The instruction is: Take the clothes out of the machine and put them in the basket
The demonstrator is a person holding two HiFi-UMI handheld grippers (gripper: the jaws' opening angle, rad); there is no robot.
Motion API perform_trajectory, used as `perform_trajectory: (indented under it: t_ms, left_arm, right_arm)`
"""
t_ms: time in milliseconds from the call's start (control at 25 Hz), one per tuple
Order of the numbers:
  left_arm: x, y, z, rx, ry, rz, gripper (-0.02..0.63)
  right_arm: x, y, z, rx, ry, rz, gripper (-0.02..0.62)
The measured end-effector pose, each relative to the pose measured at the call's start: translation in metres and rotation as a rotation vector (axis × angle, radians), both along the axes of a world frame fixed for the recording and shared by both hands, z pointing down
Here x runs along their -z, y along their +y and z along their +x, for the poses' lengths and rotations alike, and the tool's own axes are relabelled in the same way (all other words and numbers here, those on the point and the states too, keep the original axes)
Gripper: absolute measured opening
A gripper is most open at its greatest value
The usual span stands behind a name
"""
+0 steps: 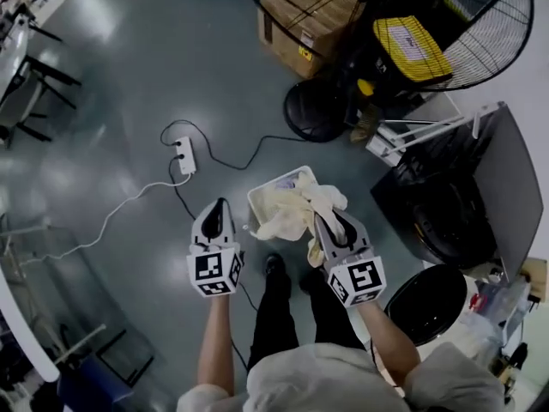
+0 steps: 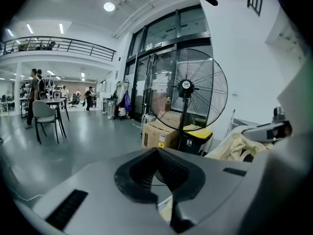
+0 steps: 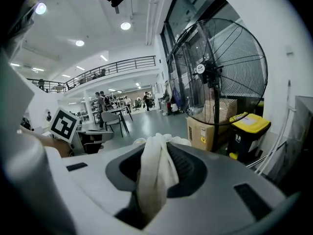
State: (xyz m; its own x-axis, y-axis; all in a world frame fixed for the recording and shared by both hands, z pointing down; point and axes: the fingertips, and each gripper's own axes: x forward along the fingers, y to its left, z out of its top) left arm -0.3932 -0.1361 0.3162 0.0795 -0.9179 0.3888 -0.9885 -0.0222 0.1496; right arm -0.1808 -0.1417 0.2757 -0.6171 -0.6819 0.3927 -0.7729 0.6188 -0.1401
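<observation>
A cream cloth hangs from my right gripper, which is shut on it, and drapes over a white basket on the floor. In the right gripper view the cloth is pinched between the jaws of the right gripper. My left gripper is beside the basket's left edge, shut with nothing in it. Its closed jaws show in the left gripper view, with the cloth off to the right. The dark washing machine stands at the right.
A large floor fan, a yellow-lidded bin and a cardboard box stand beyond the basket. A power strip with trailing cables lies on the grey floor to the left. A black round tub sits near my right arm.
</observation>
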Motion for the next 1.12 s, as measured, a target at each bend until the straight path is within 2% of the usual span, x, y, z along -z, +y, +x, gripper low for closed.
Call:
perform_trajectory:
  t_ms: [280, 560, 920, 1120]
  left_arm:
    - [-0.054, 0.032, -0.026, 0.079, 0.036, -0.049, 0.019]
    - [-0.118, 0.040, -0.042, 0.116, 0.064, -0.090, 0.020]
    - [-0.214, 0.027, -0.031, 0.104, 0.082, -0.110, 0.020]
    - [-0.271, 0.038, -0.022, 0.109, 0.106, -0.121, 0.020]
  right_arm:
    - [-0.073, 0.004, -0.038, 0.063, 0.043, -0.063, 0.104]
    - [-0.171, -0.005, -0.047, 0.036, 0.105, -0.132, 0.104]
    - [-0.297, -0.016, -0.050, 0.045, 0.154, -0.170, 0.104]
    - [-0.379, -0.012, -0.048, 0.053, 0.190, -0.197, 0.104]
